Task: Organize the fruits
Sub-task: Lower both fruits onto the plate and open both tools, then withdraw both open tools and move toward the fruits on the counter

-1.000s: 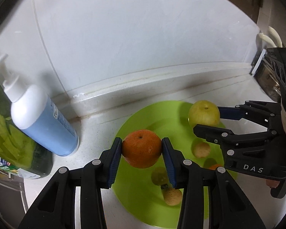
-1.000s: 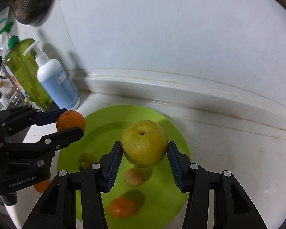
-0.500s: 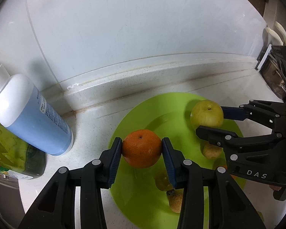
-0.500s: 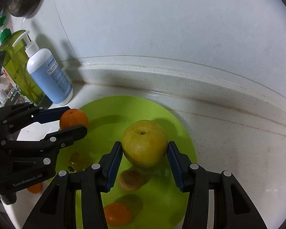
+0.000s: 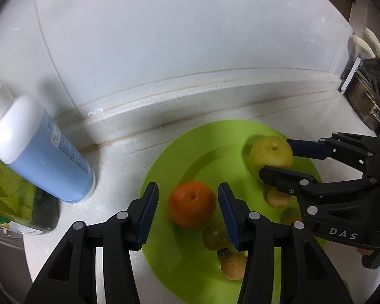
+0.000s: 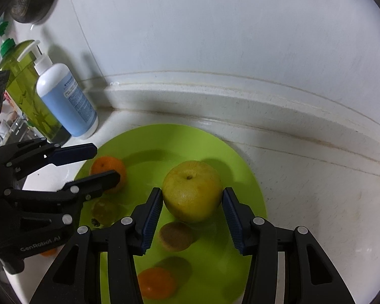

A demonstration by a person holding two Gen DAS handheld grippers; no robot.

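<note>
Both grippers stand released, the left gripper (image 5: 187, 210) wide around the orange (image 5: 192, 204) and the right gripper (image 6: 192, 219) around the pear (image 6: 192, 190), because each fruit now rests on the green plate (image 6: 250, 190).

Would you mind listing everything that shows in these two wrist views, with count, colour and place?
plate: 1, lime green, on the white counter by the wall.
orange: 1, orange, on the plate between the left gripper's fingers, gaps both sides.
pear: 1, yellow-green, on the plate between the right gripper's fingers.
small fruits: about five, brown, yellowish and orange, on the plate's near part.
pump bottle: 1, white and blue, on the counter left of the plate.
green bottle: 1, clear green, behind the pump bottle.
counter: 1, white, under the plate.
left gripper: 1, black with blue pads, open.
right gripper: 1, black with blue pads, open.
</note>
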